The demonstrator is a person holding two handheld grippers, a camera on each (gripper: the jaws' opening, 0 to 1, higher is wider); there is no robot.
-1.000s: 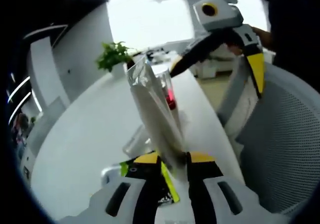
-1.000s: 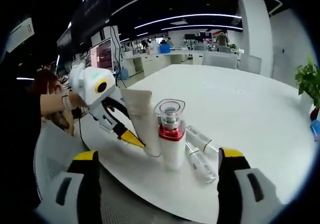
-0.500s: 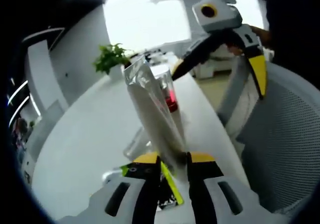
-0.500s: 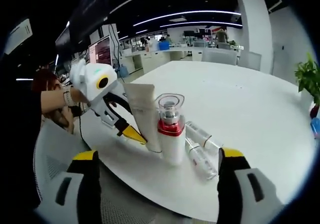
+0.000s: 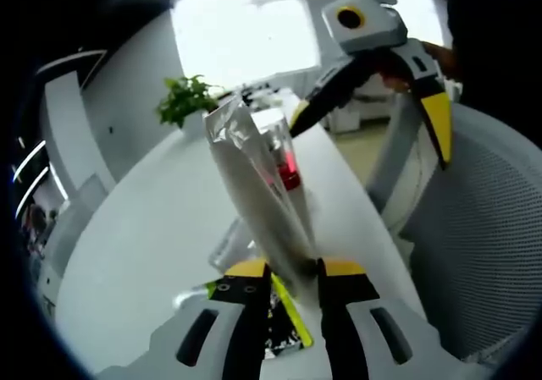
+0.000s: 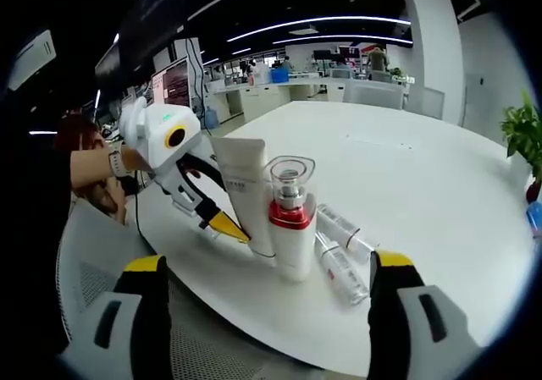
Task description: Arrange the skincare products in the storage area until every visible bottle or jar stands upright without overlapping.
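Note:
My left gripper (image 5: 294,270) is shut on the lower end of a white tube (image 5: 254,194), which stands tilted on the white table (image 5: 144,228). Right behind the tube stands a white bottle (image 5: 286,162) with a red collar and a clear cap. In the right gripper view the tube (image 6: 246,194) leans against that upright bottle (image 6: 292,223), and the left gripper (image 6: 227,225) pinches the tube's base from the left. Two clear bottles (image 6: 340,268) lie on their sides to the right of the upright one. My right gripper (image 6: 269,261) hangs wide open in front of the group, holding nothing.
The table's near edge (image 6: 254,329) curves just in front of the products, with a grey mesh chair (image 6: 93,253) below it. A potted plant (image 6: 521,130) stands at the far right rim. A person's hand (image 6: 93,168) holds the left gripper.
Both views have drifted slightly. The left gripper keeps its hold on the tube beside the red-collared bottle, and the right gripper stays open.

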